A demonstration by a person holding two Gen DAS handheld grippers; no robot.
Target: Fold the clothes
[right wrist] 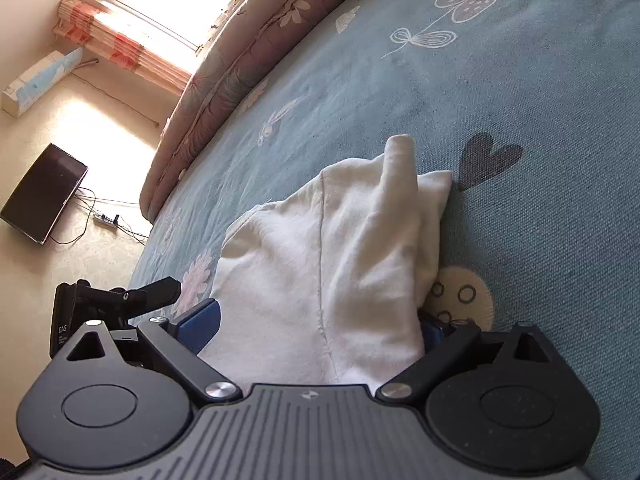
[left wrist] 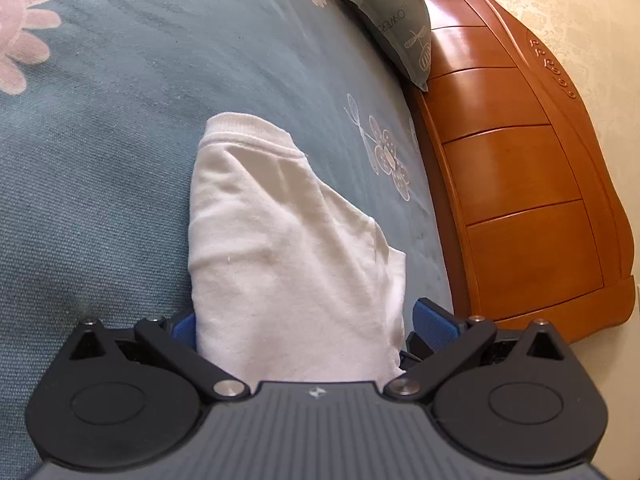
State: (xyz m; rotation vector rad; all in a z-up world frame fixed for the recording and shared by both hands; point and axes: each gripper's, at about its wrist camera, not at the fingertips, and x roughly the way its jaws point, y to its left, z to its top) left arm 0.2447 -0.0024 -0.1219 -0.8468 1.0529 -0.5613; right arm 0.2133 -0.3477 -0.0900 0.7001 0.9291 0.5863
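Note:
A white garment [left wrist: 288, 248], folded into a narrow bundle, lies on the blue flowered bedspread [left wrist: 100, 160] with its ribbed collar at the far end. My left gripper [left wrist: 308, 324] straddles the near end, jaws spread wide. Its right blue pad [left wrist: 434, 320] stands clear of the cloth, and the left pad is half hidden behind it. In the right wrist view the same white garment [right wrist: 340, 260] rises in a rumpled heap between the jaws of my right gripper [right wrist: 316, 328], which are also wide apart. The left pad [right wrist: 200, 322] sits just beside the cloth.
A wooden headboard [left wrist: 520, 180] runs along the bed's right side, with a grey pillow [left wrist: 396, 28] against it. A rolled quilt [right wrist: 248, 52] lines the far edge of the bed. On the floor are a dark screen [right wrist: 44, 192] and a power strip [right wrist: 106, 218]. A black device part [right wrist: 120, 300] juts in at left.

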